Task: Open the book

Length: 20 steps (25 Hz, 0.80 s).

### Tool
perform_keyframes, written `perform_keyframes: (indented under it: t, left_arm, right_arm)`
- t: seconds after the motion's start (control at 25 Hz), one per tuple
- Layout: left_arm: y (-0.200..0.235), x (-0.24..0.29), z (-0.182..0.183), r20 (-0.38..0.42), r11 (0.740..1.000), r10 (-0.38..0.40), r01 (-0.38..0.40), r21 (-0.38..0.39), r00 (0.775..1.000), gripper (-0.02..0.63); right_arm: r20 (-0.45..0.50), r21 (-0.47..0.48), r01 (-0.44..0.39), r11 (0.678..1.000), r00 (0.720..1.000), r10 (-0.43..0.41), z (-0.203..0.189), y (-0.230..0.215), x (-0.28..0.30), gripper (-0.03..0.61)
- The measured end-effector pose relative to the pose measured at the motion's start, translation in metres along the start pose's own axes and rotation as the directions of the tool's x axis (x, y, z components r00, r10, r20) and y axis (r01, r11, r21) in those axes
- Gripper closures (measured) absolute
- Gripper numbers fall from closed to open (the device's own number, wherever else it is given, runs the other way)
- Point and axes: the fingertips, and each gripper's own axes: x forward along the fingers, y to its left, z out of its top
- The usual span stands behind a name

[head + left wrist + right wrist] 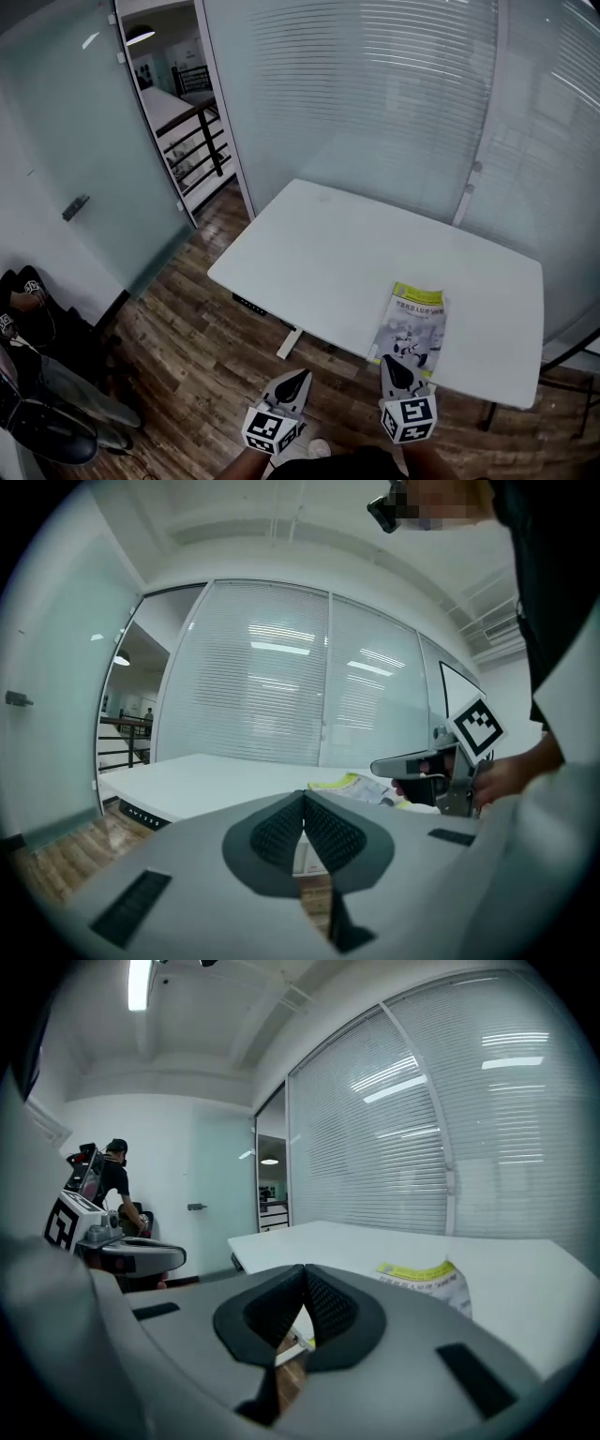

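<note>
**Near field.** I hold the left gripper [299, 377] and the right gripper [390, 362] side by side just short of the table's near edge. Each has its two pads pressed together with nothing between them, so neither tong holds anything.

**The book.** The book [413, 323] lies closed and flat on the table [319, 253]. Its yellow-banded end points away from me and its other end sits close to the near edge, directly ahead of the right gripper. The right gripper's own view shows the book ahead and off to the right, not yet touched.

**Hazards, as I judge them.**
- With the jaws closed, I can only push the cover, not pinch it.
- The tabletop looks smooth and the book looks thin and glossy. A sideways nudge would probably slide the whole book instead of lifting its cover.
- A drag toward me could take the book over the edge.
- Unless the other tong pins the book down, a pinch might catch several pages, or the cover might slip free.

**Surface.** The tabletop is white and matt, and the book is the only thing on it.

**Room.** Wood-plank floor [187, 347] lies below the table. Behind it is a glass wall with horizontal blinds [375, 94]. To the left are a frosted door [75, 141] and a doorway onto a dark railing [197, 141].
</note>
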Motion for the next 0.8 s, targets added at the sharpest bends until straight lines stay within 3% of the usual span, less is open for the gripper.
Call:
perform_keyframes:
  t: [0.36, 0.56, 0.8]
  left_arm:
    - [-0.024, 0.054, -0.003, -0.037, 0.984, -0.174, 0.175, 0.029, 0.984, 0.603]
    - [-0.043, 0.084, -0.002, -0.067, 0.977, -0.207, 0.210, 0.033, 0.976, 0.603]
    - [-0.060, 0.111, -0.007, -0.096, 0.971, -0.233, 0.236, 0.026, 0.968, 0.603]
  right_arm:
    - [-0.083, 0.055, 0.198, 0.979, 0.978, -0.193, -0.029, -0.058, -0.019, 0.572]
    - [-0.120, 0.046, 0.249, 0.967, 0.963, -0.243, -0.038, -0.090, -0.021, 0.572]
    - [-0.232, 0.034, 0.289, 0.957, 0.933, -0.274, -0.070, -0.119, -0.025, 0.571]
